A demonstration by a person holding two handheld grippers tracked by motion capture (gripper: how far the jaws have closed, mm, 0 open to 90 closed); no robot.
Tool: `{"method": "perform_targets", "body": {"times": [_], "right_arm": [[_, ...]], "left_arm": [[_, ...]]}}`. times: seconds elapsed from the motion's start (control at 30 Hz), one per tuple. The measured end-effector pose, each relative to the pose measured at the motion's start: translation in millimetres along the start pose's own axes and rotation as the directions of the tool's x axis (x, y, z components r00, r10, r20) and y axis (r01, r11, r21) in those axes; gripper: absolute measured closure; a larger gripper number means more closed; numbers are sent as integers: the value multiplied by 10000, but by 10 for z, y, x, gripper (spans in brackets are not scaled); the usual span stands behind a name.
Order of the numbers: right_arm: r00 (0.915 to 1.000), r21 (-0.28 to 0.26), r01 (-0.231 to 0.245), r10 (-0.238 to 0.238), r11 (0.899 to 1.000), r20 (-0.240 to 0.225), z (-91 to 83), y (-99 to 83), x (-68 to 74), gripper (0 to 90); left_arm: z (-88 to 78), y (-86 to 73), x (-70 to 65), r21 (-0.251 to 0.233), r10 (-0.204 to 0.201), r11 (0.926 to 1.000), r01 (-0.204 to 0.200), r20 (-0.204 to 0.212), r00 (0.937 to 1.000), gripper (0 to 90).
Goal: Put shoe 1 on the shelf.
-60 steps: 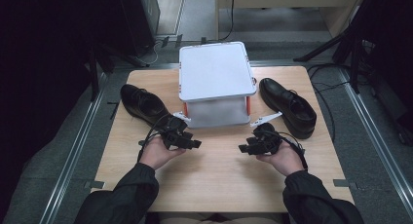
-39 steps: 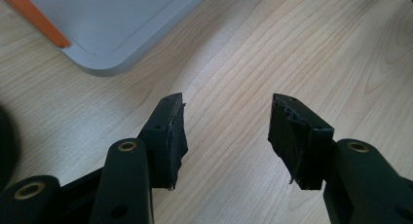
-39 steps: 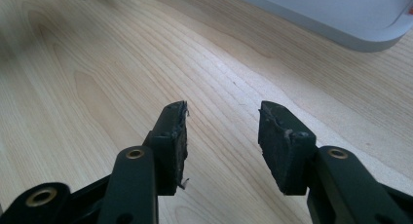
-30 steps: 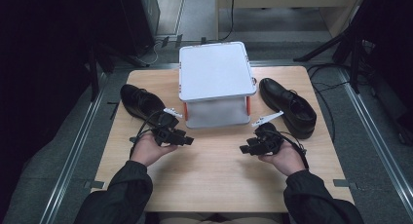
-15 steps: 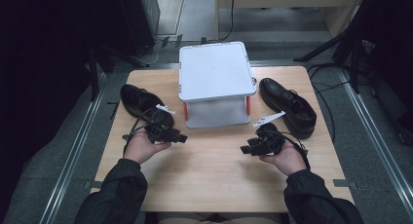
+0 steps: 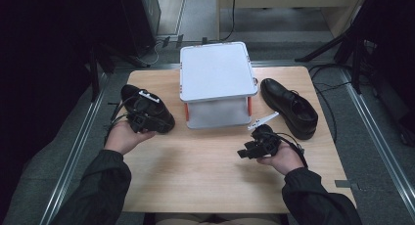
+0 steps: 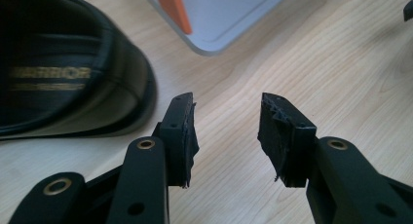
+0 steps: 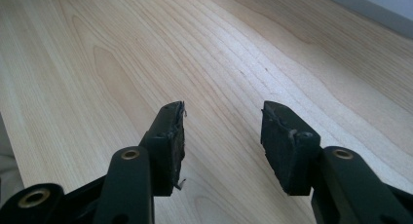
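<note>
A black leather shoe [image 6: 128, 94] lies at the table's left, and its heel and insole show in the left gripper view [image 7: 58, 73]. My left gripper [image 6: 155, 123] hovers over that heel. It is open [image 7: 226, 131], its jaws have just been closing, and only bare wood lies between them. The second black shoe [image 6: 289, 106] rests at the right, beside a white two-level stand [image 6: 215, 71] with orange posts. In front of that stand my right gripper [image 6: 246, 151] sits low over the tabletop, open [image 8: 221, 136] with nothing in it.
The wooden table [image 6: 195, 181] has bare boards across its front half. The stand's lower tray [image 7: 229, 14] and an orange post [image 7: 171, 5] lie just beyond the left jaws. A cable [image 6: 337, 83] runs on the floor past the right edge.
My left hand has drawn leftward and up from the table's middle to the left shoe's heel, and its jaws have narrowed. The right hand has stayed put.
</note>
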State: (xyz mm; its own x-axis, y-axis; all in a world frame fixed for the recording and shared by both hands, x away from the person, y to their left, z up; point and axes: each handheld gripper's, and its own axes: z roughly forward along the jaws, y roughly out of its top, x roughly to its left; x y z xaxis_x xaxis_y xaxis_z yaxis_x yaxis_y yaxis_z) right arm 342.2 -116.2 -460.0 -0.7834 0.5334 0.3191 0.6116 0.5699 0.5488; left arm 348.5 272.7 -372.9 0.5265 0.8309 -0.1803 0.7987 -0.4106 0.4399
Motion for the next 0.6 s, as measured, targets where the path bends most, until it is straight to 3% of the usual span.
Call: {"method": "perform_targets", "body": {"times": [0.3, 0.6], "right_arm": [[9999, 291, 71, -68, 9996, -105, 57, 30, 1, 515], [9999, 447, 67, -62, 9990, -109, 75, 26, 0, 515]], "left_arm": [[-180, 64, 211, 135, -424, 9990, 429, -351, 9985, 578], [-176, 247, 304, 532, -398, 9976, 438, -744, 9964, 588]]}}
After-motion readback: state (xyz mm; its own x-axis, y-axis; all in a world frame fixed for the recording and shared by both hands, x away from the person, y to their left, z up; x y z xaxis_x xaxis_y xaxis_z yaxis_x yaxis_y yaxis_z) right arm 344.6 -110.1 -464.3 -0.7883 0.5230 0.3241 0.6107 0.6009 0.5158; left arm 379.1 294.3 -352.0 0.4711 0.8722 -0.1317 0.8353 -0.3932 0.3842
